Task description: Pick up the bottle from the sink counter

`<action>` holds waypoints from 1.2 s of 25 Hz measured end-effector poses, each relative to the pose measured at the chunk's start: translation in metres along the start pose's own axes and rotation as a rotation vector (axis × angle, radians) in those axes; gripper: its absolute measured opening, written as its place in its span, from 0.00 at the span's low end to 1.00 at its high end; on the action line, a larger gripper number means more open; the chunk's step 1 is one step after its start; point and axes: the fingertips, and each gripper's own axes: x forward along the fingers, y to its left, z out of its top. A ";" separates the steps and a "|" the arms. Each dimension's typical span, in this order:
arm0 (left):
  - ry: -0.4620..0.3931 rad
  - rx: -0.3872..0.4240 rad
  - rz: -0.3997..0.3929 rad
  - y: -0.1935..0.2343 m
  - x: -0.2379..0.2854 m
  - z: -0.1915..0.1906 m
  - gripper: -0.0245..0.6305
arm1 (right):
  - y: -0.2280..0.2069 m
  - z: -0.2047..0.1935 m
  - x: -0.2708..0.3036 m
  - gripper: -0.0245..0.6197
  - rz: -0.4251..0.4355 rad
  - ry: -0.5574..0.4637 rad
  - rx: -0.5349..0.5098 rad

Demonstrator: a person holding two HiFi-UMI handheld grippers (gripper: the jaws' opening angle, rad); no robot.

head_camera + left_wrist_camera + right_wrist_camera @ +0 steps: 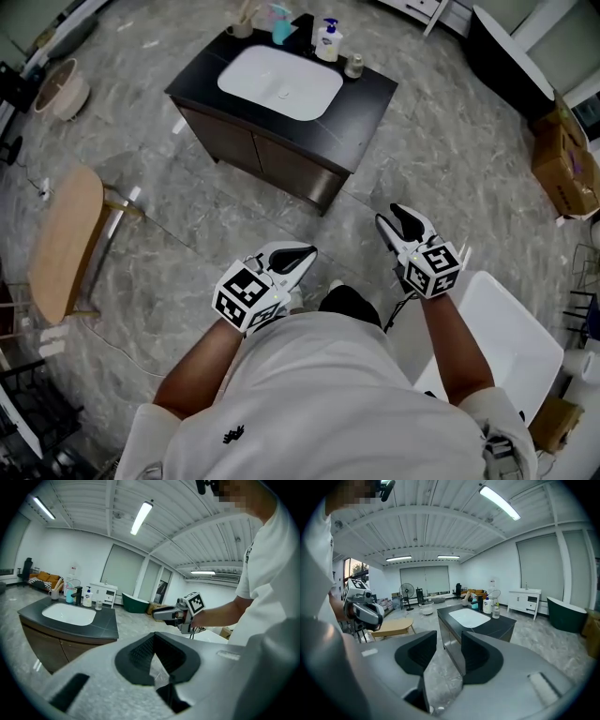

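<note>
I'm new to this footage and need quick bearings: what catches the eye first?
The black sink counter with its white basin stands top centre in the head view, a white pump bottle among the things on its back edge. Lower down, the left gripper is shut and the right gripper open, both empty.

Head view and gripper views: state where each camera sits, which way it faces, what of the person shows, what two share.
Head view: on the head, looking steeply down at floor and counter; shirt, forearms, left gripper, right gripper show.
Left gripper view: on the left gripper, along its closed fingers toward the counter; right gripper, arm, torso show.
Right gripper view: on the right gripper, along its parted fingers toward the counter; left gripper shows.
Shared: all show counter and bottle.
</note>
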 end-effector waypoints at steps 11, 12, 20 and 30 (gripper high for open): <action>-0.015 -0.037 0.115 0.093 0.024 0.035 0.05 | -0.078 0.040 0.110 0.32 0.055 0.006 -0.060; -0.020 -0.042 0.130 0.102 0.029 0.041 0.05 | -0.088 0.042 0.121 0.32 0.062 0.010 -0.061; -0.031 -0.075 0.226 0.174 0.073 0.092 0.05 | -0.177 0.066 0.207 0.33 0.106 0.039 -0.085; -0.018 -0.139 0.314 0.230 0.122 0.125 0.05 | -0.283 0.077 0.309 0.40 0.112 0.068 -0.097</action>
